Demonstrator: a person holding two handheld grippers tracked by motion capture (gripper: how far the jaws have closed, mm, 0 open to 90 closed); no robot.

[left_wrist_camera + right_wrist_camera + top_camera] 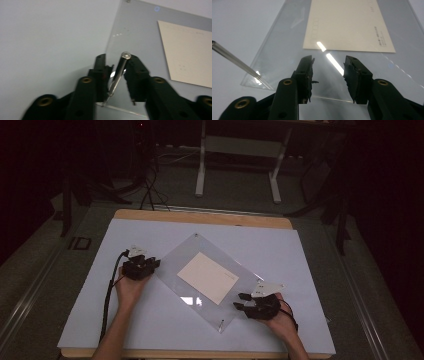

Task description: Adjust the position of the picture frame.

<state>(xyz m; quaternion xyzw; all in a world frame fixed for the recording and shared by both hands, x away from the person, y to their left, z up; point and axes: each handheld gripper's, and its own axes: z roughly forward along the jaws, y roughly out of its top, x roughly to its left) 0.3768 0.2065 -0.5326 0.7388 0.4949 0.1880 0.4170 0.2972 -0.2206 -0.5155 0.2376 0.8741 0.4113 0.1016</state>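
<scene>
1. High view: a clear acrylic frame (202, 279) lies turned like a diamond on the pale worktop (90, 315), with a cream card (208, 277) inside it. The left gripper (150, 266) is at the frame's left corner, and the right gripper (241, 301) is at the lower right edge, near a small metal pin at the bottom corner. The card lies between the two grippers.

2. Left gripper view: a slim metal standoff pin (118, 74) stands tilted between the two black jaws, its round head near the tip of the right jaw. The jaws are narrow around it, but I cannot tell if the pads already press on it. The frame's corner is just under the jaws, and the card is further ahead, to the right.

3. Right gripper view: the jaws stand apart, released, with nothing between the pads. The frame's near edge runs just below them, and the card is straight ahead. A second pin (235, 60) rises at the left, beside the gripper.

4. My judgement: the step in hand is to take hold of the corner pin with the left gripper, probably to unscrew it, while the right gripper is ready to steady the frame. The next move needs a firm, centred grip on the pin without sliding the sheet.
</scene>
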